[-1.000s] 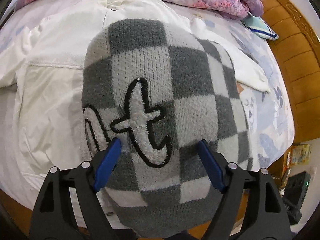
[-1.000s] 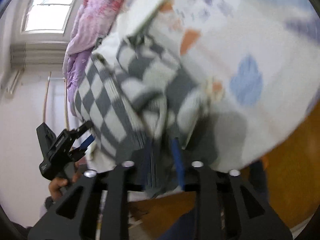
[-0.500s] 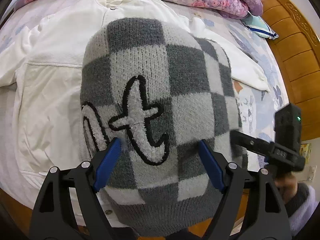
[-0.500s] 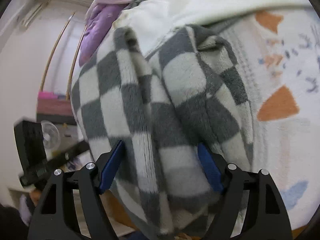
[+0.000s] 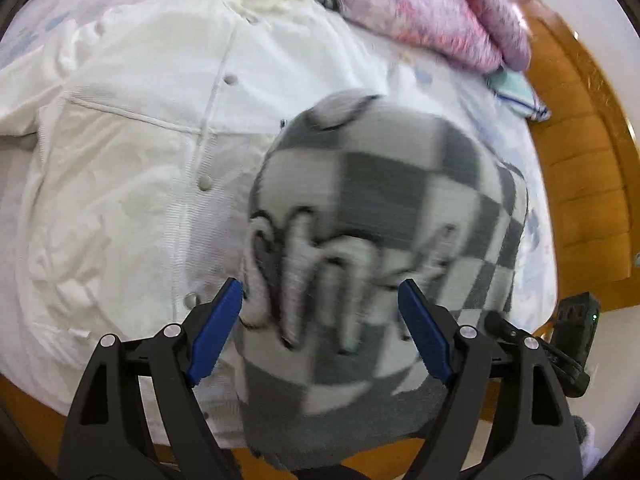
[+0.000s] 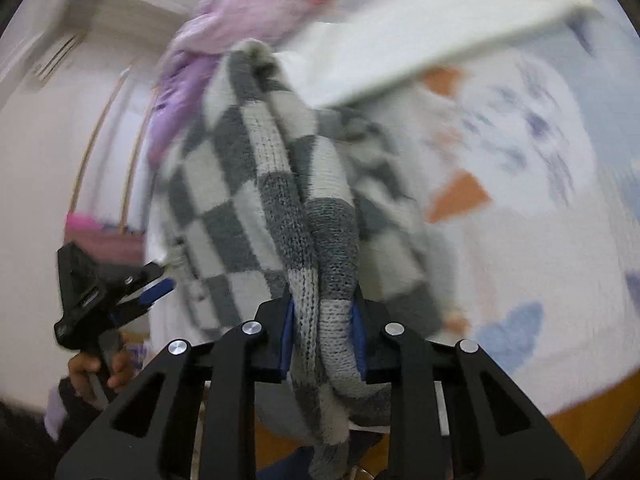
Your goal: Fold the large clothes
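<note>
My right gripper [image 6: 323, 332] is clenched on a bunched fold of the checked sweater [image 6: 288, 184]; my left gripper [image 5: 320, 332] stands spread wide, its fingers either side of the sweater's lettered front without pinching it. The sweater lies at the bed's near edge, partly over a white jacket [image 5: 132, 152] with snap buttons. To the right the patterned sheet [image 6: 520, 200] is bare. Beyond are a pink quilt [image 5: 420, 20] and a wooden bed frame [image 5: 584, 176].
</note>
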The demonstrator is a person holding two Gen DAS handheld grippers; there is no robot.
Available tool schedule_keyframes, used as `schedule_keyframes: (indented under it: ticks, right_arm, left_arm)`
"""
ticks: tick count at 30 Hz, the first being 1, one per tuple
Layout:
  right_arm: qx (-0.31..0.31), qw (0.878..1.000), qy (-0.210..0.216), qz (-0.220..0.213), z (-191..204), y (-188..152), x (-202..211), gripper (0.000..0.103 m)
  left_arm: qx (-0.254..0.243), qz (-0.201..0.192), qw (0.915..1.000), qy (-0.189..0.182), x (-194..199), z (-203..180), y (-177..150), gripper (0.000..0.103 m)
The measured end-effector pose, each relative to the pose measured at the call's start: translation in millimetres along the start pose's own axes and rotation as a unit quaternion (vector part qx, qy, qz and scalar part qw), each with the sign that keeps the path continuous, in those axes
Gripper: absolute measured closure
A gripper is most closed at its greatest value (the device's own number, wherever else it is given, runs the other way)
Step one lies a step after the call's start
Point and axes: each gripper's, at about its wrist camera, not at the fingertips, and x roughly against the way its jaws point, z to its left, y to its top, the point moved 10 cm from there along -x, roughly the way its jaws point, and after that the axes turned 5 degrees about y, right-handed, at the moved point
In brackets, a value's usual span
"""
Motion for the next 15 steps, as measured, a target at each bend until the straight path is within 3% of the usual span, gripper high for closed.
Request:
schedule_keyframes:
  ticks: [4,7,10,12,14,15]
  right_arm:
    - [-0.015,0.999,-0.040,0.022,-25,7,-22,0.053]
    - [-0.019,0.998,-0.052,0.014,-19,11,-2,0.051]
    - [0.006,0.997,-0.069,-0.018,2,22,28,0.051]
    - [0.041,0.998,-0.040,-0.037,29,33,35,0.066]
    - [0.077,0.996,-0.021,-0.038,59,50,26,0.092]
    - [0.093,0.995,-0.014,-0.042,70,57,22,0.096]
  left_arm:
    - [-0.007,0.014,0.9995,0.028,-27,-6,6,0.020]
    - [0.013,0.013,0.9995,0.025,-10,-5,9,0.022]
    - [-0.023,-0.019,0.9991,0.029,21,-17,16,0.022]
    - [-0.033,-0.034,0.9989,0.001,39,-37,24,0.022]
    - [-0.046,-0.039,0.9971,-0.047,45,-67,36,0.022]
    - [-0.050,-0.044,0.9963,-0.054,45,-77,40,0.022]
